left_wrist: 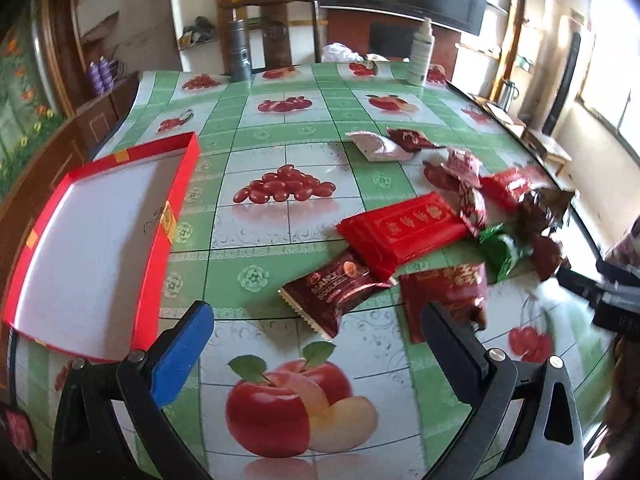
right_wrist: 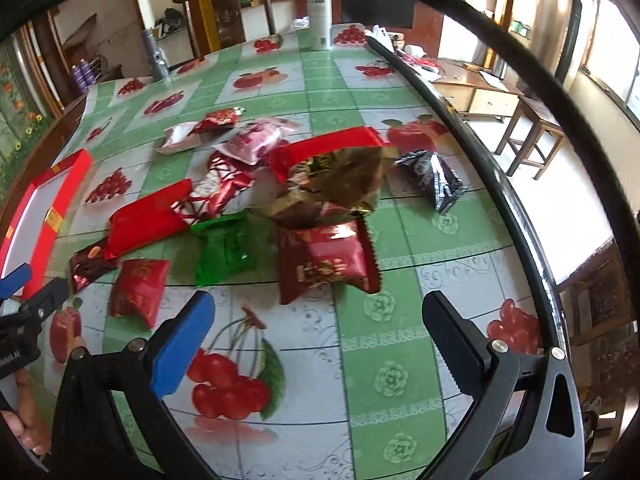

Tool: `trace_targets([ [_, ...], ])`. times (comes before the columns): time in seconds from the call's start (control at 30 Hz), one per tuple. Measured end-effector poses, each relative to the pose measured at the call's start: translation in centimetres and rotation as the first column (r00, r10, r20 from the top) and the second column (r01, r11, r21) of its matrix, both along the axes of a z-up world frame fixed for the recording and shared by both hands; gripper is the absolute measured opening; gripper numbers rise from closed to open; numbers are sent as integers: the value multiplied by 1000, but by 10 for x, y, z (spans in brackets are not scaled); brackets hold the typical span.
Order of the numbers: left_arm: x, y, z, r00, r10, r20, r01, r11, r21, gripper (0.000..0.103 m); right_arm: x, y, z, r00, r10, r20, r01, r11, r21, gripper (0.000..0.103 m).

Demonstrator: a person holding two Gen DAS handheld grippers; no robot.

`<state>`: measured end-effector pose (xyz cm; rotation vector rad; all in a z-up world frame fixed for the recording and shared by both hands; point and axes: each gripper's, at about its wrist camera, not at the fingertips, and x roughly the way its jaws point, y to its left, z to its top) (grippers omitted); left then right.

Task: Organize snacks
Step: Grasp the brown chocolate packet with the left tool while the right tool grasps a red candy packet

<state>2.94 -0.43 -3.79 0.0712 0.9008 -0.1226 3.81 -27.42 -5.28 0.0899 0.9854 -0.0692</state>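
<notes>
Red tray (left_wrist: 100, 240): lying empty at the worktop's (left_wrist: 280, 152) left edge. Left claw (left_wrist: 316, 334): hovering released, gripping nothing, just short of a dark red packet (left_wrist: 334, 288). Snack pile (right_wrist: 248, 200): lying scattered mid-worktop, well apart from the tray. Right claw (right_wrist: 316, 330): hovering released near a red packet (right_wrist: 332, 260). Black packet (right_wrist: 436, 178): lying farthest right.

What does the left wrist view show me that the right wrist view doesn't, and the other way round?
Left wrist only: the red box's whole white inside, with nothing in it. Right wrist only: the black packet near the table edge, the pink packet, and the low side table beyond. Both: the long red packet, green packet, spray bottle, and each gripper, left and right, with fingers open.
</notes>
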Motion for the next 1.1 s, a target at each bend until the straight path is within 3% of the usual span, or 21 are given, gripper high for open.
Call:
trace_targets([
  [0.27, 19, -6, -13, 999, -41, -30, 44, 992, 119, 102, 7, -7, 4, 1000, -29, 10, 29, 999, 16, 103],
  [0.57, 43, -20, -28, 981, -173, -85, 187, 962, 199, 102, 17, 3, -8, 1000, 7, -31, -6, 1000, 18, 102],
  [0.77, 53, -15, -33, 974, -194, -117, 205, 975, 90, 99, 28, -2, -23, 997, -38, -72, 37, 999, -18, 102],
  [0.87, 45, -20, -32, 967, -224, -118, 229, 973, 28, 76, 40, -10, -30, 995, -71, -73, 71, 997, -1, 95],
  [0.93, 39, -24, -30, 966, -234, -112, 237, 971, 15, 61, 45, -10, -31, 995, -83, -61, 80, 996, -43, 88],
  [0.97, 35, -26, -28, 964, -242, -109, 245, 970, 13, 54, 45, -8, -30, 996, -69, -50, 66, 996, -53, 79],
  [1.0, 31, -27, -27, 963, -248, -108, 250, 968, 9, 39, 44, -7, -28, 998, -52, -39, 50, 997, -51, 69],
  [1.1, 26, -27, -26, 963, -248, -105, 249, 968, 0, 35, 40, -5, -26, 999, -32, -31, 30, 998, -60, 62],
])
